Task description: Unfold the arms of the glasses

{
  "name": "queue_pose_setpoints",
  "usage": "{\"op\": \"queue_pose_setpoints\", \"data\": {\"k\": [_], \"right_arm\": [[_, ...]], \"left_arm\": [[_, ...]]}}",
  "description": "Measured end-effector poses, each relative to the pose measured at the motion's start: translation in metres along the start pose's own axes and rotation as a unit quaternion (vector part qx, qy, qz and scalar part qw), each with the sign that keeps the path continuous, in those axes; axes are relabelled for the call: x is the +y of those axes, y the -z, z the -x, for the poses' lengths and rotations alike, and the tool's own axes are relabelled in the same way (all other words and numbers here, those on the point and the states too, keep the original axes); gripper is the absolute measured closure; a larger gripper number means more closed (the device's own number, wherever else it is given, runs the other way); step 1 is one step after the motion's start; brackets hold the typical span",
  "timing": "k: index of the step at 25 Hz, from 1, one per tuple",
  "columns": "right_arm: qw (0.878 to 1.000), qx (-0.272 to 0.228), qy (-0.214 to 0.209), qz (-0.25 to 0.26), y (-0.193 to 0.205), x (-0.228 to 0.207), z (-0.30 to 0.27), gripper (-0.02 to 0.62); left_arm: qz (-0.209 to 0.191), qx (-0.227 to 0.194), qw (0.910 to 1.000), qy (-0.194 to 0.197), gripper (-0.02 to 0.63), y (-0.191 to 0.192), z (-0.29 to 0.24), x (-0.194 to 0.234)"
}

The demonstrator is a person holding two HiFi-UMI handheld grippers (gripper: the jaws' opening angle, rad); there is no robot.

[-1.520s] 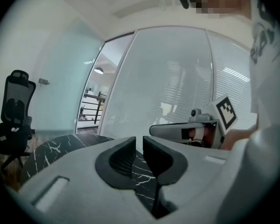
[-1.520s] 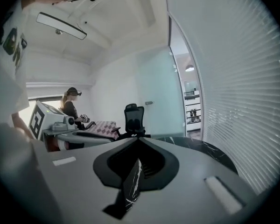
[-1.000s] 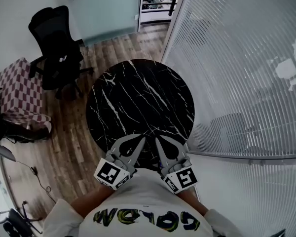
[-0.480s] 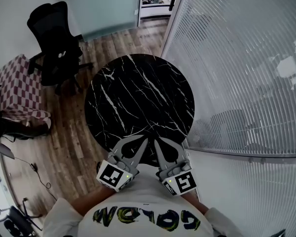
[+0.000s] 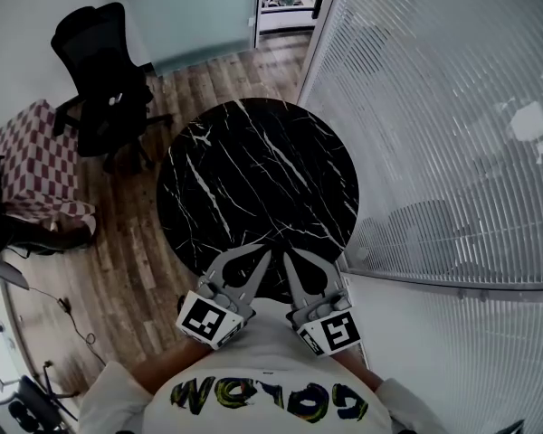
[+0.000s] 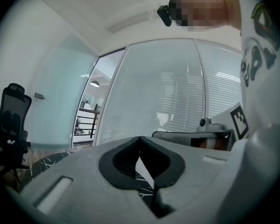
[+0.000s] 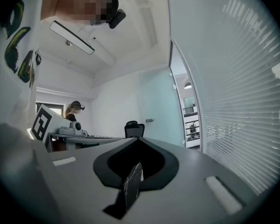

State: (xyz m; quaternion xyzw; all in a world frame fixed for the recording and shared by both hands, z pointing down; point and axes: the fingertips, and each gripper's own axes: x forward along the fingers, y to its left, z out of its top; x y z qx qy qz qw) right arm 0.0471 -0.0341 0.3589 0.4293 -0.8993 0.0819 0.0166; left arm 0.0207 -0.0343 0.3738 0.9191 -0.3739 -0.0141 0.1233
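Glasses unseen; left gripper (image 5: 265, 252) and right gripper (image 5: 286, 252) clenched empty by marble table (image 5: 253, 165).

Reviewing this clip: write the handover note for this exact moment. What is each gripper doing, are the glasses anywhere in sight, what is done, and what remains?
Left gripper: jaws shut, nothing between them, held over the near edge of the round black marble table.
Right gripper: jaws shut, nothing between them, close beside the left one.
The glasses: not seen in any view.
Done: nothing that shows.
Left: locate the glasses, then unfold both arms.
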Motion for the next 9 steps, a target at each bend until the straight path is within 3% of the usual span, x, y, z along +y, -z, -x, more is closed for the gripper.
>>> {"op": "queue_pose_setpoints", "data": {"k": [9], "right_arm": [[1.0, 0.002, -0.005, -0.002, 0.0031, -0.0021, -0.0021, 0.595]], "left_arm": [[0.003, 0.002, 1.0, -0.008, 0.604, 0.0023, -0.0025, 0.0033]]}}
